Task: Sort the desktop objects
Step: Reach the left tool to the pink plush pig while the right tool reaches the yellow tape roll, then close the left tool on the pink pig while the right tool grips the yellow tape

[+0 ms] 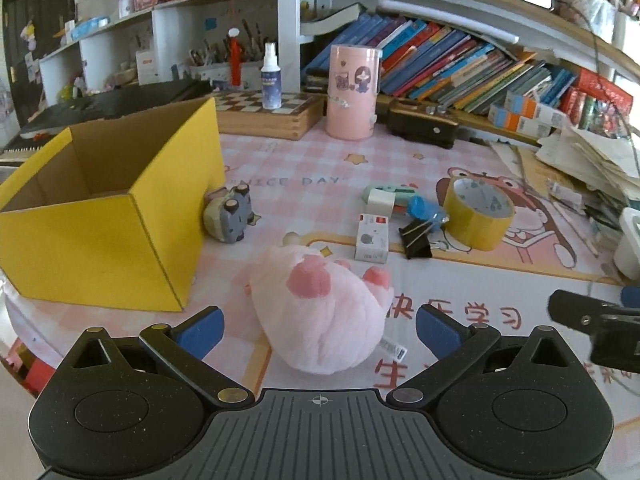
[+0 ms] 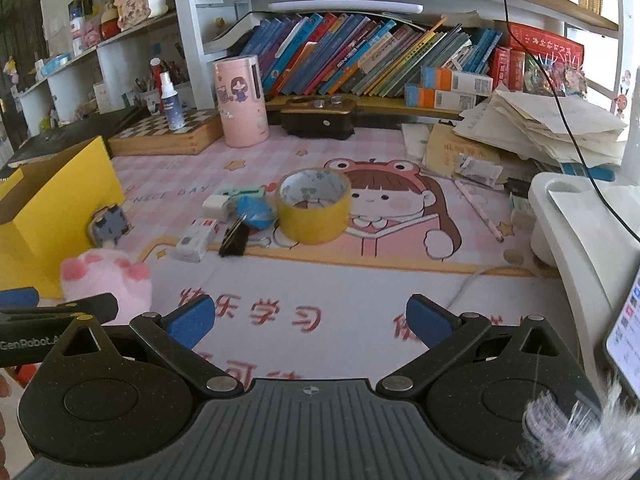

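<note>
A: Entry, largest first. Surface [image 1: 500, 280]: covered by a pink cartoon mat. Yellow box [image 1: 100, 216] stands open-topped at the left; nothing visible inside from this angle.

B: Logged. Behind it?

A: Far edge: chessboard [image 1: 268, 114] with a spray bottle [image 1: 271, 80] standing on it, pink canister [image 1: 352, 92] upright just right of that, black case [image 1: 424, 122] further right. Paper stack [image 2: 540, 124] at the far right.

B: Items to sort?

A: Pink plush [image 1: 320, 312] lies near the front, just right of the box's near corner, apart from it. Tape roll [image 2: 314, 206] sits mid-surface on its side, hole facing up and forward. Small toy [image 1: 230, 214] is tipped over, touching the box's right wall.

B: The cluster left of the tape?

A: White card box [image 1: 372, 238], black binder clip [image 1: 416, 236] just right of it, a blue item [image 1: 426, 208] behind the clip, touching the tape, and a green-and-white item [image 1: 384, 196] furthest back. What the last two are: cannot tell.

B: Grippers?

A: Left hand-held gripper [image 1: 320, 328]: jaws spread wide, blue pads either side of the plush's near end, not touching it, nothing held. Right hand-held gripper [image 2: 310, 320]: jaws equally wide, over bare mat at the near edge, nothing between them. It sits right of the plush, well short of the tape. A phone [image 2: 624, 336] is at the near right edge.
</note>
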`<state>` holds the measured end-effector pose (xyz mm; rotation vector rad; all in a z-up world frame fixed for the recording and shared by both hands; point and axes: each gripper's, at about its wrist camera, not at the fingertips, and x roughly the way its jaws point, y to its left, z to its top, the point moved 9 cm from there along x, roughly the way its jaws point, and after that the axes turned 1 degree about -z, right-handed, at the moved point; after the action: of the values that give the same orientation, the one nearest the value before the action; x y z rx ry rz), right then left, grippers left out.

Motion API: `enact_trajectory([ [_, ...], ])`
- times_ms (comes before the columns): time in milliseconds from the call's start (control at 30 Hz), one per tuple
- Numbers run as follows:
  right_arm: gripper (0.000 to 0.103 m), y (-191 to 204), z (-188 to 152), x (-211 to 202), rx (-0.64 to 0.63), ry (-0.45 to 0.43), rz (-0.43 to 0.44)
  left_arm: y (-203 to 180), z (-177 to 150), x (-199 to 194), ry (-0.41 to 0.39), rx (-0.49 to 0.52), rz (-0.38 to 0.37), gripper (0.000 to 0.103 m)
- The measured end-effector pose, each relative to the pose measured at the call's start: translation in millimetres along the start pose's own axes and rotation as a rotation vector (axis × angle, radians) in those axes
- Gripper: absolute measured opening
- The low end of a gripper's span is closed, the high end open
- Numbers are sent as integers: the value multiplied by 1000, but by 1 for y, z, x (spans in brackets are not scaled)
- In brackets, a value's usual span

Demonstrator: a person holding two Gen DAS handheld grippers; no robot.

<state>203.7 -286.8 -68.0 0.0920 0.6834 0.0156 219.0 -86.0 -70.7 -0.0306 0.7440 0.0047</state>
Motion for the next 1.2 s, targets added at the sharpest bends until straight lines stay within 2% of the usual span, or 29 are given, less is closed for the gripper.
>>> enact_trajectory([
  [300,103,-23,15,25,15,13,13,-9,7,29,54,-9,62,102],
  [500,103,-30,21,41,17,30,30,-11,2,48,124,-23,87,102],
  [600,103,-32,22,48,14,41,41,-11,1,53,133,-28,106,102],
  [667,103,-34,24,54,15,48,47,-11,0,56,138,-36,117,99],
  [733,103,-36,25,59,22,58,53,-9,-2,58,151,-40,138,88],
  [800,103,-38,26,65,30,70,59,-6,-4,59,165,-53,149,81],
  [900,103,-40,29,74,37,84,67,-7,0,52,138,-71,127,75],
  [1200,103,-41,44,104,-41,78,62,-2,16,23,29,-97,119,74],
])
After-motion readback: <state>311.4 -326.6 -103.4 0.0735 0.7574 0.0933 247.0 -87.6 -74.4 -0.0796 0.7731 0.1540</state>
